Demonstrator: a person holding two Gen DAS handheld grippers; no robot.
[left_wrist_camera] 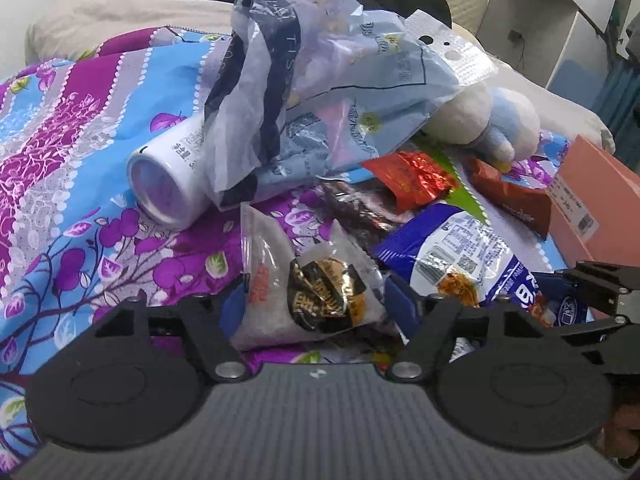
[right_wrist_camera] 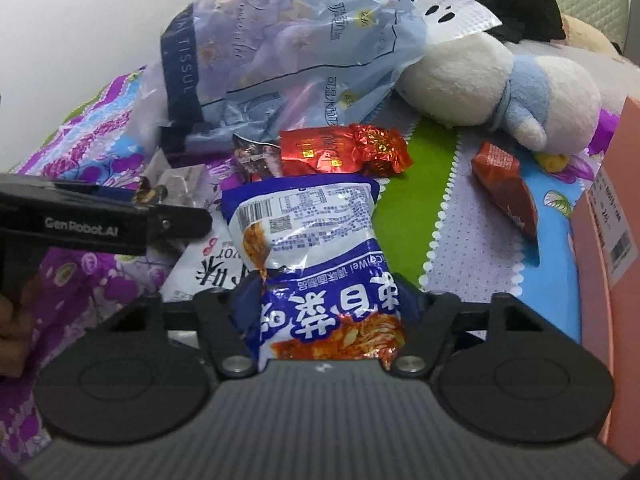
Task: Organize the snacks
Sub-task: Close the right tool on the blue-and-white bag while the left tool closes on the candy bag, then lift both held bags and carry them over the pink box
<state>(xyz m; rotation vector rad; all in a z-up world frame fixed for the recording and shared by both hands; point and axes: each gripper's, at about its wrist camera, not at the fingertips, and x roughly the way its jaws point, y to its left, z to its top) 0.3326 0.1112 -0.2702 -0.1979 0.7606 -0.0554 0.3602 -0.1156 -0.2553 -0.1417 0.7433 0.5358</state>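
Observation:
My left gripper (left_wrist_camera: 316,304) is shut on a clear snack bag with a black and gold label (left_wrist_camera: 316,292), low over the floral bedspread. My right gripper (right_wrist_camera: 324,308) is shut on a blue and white snack bag (right_wrist_camera: 316,248), which also shows in the left wrist view (left_wrist_camera: 460,256). Beyond lie a red foil packet (right_wrist_camera: 340,150), a dark red packet (right_wrist_camera: 506,190) and a white packet with black writing (right_wrist_camera: 208,268). The left gripper's body (right_wrist_camera: 80,220) shows at the left of the right wrist view.
A pale blue tissue bag (left_wrist_camera: 320,80) is heaped at the back, over a white can (left_wrist_camera: 168,176) lying on its side. A white and blue plush toy (right_wrist_camera: 500,92) lies at the right. A pink box (left_wrist_camera: 592,208) stands at the far right.

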